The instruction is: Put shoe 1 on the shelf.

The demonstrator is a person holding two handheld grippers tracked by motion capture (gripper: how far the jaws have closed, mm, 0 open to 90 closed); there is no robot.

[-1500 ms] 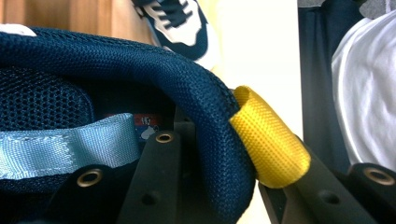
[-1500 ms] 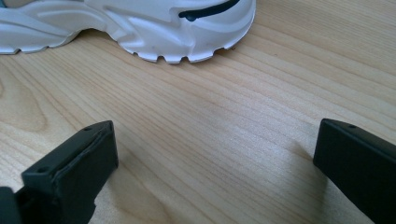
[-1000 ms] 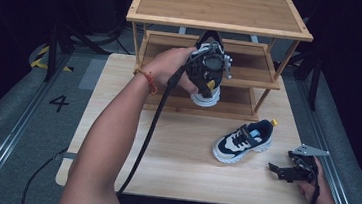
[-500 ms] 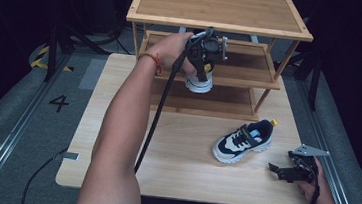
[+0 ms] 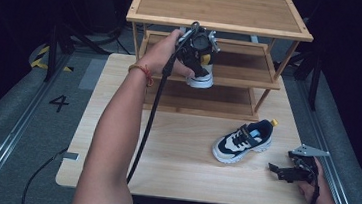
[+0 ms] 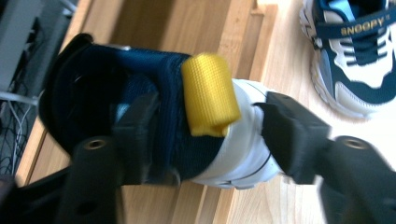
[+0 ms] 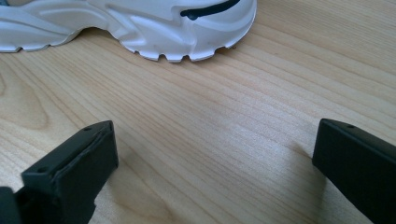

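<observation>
A navy and white child's shoe (image 5: 200,77) with a yellow heel tab (image 6: 210,93) sits at the front edge of the wooden rack's middle shelf (image 5: 245,63). My left gripper (image 5: 198,63) is over its heel, and its jaws have just been opening. One jaw is inside the shoe's mouth (image 6: 93,93) and the other stands just off the white heel. The left gripper (image 6: 205,109) is open around the heel. The matching shoe (image 5: 243,140) lies on the table. My right gripper (image 5: 283,171) rests open on the table, right of that shoe's white sole (image 7: 140,23).
The three-tier wooden rack (image 5: 218,7) stands at the table's far side. The light wooden table (image 5: 174,151) has bare room at the left and front. A black cable (image 5: 146,129) trails from the left gripper along the forearm. Dark floor surrounds the table.
The left hand carried the shoe farther in to the middle shelf. Its jaws, shut on the heel before, now stand apart. The right gripper and the second shoe have not moved.
</observation>
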